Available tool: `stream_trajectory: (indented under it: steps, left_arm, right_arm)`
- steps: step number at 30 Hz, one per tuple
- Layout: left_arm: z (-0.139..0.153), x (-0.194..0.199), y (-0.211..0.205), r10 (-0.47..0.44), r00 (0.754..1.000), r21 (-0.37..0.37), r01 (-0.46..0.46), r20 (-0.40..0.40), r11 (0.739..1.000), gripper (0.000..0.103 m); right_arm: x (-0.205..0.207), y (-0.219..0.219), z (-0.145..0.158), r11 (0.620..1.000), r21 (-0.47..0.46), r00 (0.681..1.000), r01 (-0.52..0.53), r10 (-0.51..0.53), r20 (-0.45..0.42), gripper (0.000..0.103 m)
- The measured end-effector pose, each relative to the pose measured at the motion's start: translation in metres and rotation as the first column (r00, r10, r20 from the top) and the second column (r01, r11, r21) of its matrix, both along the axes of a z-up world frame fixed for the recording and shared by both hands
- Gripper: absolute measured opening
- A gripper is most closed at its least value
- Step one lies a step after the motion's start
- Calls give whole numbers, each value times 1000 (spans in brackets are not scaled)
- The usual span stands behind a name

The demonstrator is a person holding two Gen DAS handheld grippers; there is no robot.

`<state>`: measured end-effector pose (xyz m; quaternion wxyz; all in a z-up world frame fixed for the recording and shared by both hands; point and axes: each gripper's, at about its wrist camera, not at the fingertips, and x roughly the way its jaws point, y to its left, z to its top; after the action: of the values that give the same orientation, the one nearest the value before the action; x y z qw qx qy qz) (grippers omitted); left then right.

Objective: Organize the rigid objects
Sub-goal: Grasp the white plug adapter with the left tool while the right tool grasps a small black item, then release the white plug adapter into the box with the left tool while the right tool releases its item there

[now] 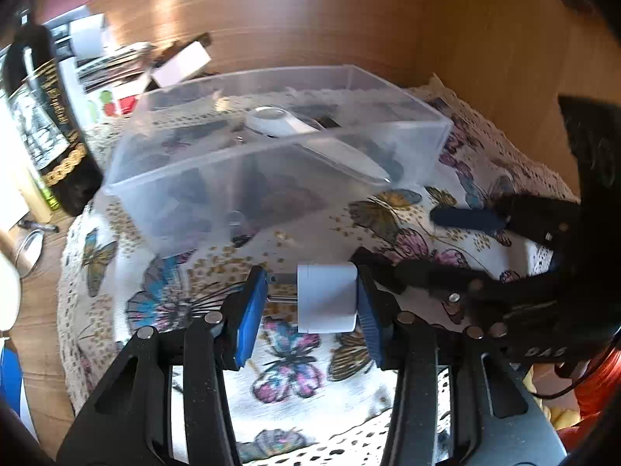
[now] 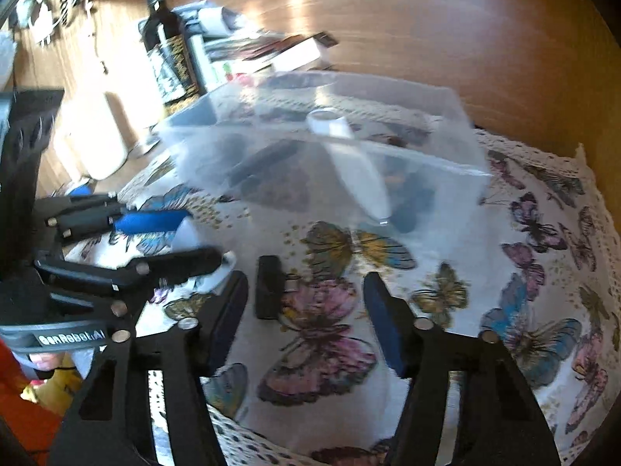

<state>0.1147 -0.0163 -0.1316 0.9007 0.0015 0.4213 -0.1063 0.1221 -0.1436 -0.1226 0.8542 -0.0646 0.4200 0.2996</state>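
Observation:
My left gripper (image 1: 308,299) is shut on a white plug adapter (image 1: 328,298), its metal prongs against the left pad, held just above the butterfly cloth (image 1: 186,283) in front of a clear plastic bin (image 1: 271,155). The bin holds a white oblong device (image 1: 279,122) and dark items. My right gripper (image 2: 306,310) is open over the cloth (image 2: 504,272). A small black adapter (image 2: 268,286) lies between its fingers, near the left one. The left gripper also shows in the right wrist view (image 2: 163,239), and the bin (image 2: 330,147) stands beyond it.
A dark wine bottle (image 1: 42,116) stands left of the bin, also seen in the right wrist view (image 2: 169,46). Books and boxes (image 2: 268,54) lie behind it. A wooden wall (image 1: 427,19) closes the back and right. The right gripper (image 1: 465,248) reaches in from the right.

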Motion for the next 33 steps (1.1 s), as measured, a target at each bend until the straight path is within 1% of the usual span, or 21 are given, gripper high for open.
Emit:
stream_trajectory:
  steps: [1, 5, 6, 7, 11, 14, 20, 24, 28, 33]
  left_arm:
    - [1, -1, 4, 15, 1000, -4, -15, 5, 1000, 45]
    - [6, -6, 18, 56, 998, 2, -56, 26, 998, 45]
    - [7, -7, 20, 61, 998, 3, -61, 30, 998, 45]
    - [8, -8, 22, 65, 997, 4, -65, 35, 998, 45]
    - [15, -11, 27, 76, 995, 7, -77, 61, 997, 45]
    - [24, -11, 30, 85, 992, 1, -85, 90, 996, 45]
    - [45, -8, 33, 104, 983, -10, -104, 153, 995, 45]
    - [63, -3, 35, 116, 973, -21, -114, 199, 993, 45]
    - [76, 3, 36, 121, 964, -26, -118, 237, 993, 45]
    - [90, 11, 36, 126, 954, -26, -124, 272, 992, 45]
  right_arm:
    - [0, 5, -2, 1000, -11, 1000, -15, 15, -10, 47]
    - [3, 21, -14, 997, -49, 998, -53, 51, -42, 34]
    - [2, 24, -15, 997, -64, 999, -49, 48, -25, 31]
    - [1, 26, -15, 996, -77, 999, -51, 51, -11, 24]
    - [4, 25, -12, 997, -67, 999, -42, 41, -17, 24]
    - [4, 22, -6, 998, -52, 1000, -27, 27, -2, 24]
    - [7, 11, 17, 1000, -21, 998, 12, -10, 56, 24]
    - [12, 5, 35, 999, 21, 994, 35, -37, 101, 24]
    - [14, 1, 55, 997, 64, 985, 41, -51, 165, 24]
    - [22, 1, 72, 993, 102, 973, 54, -76, 217, 24]
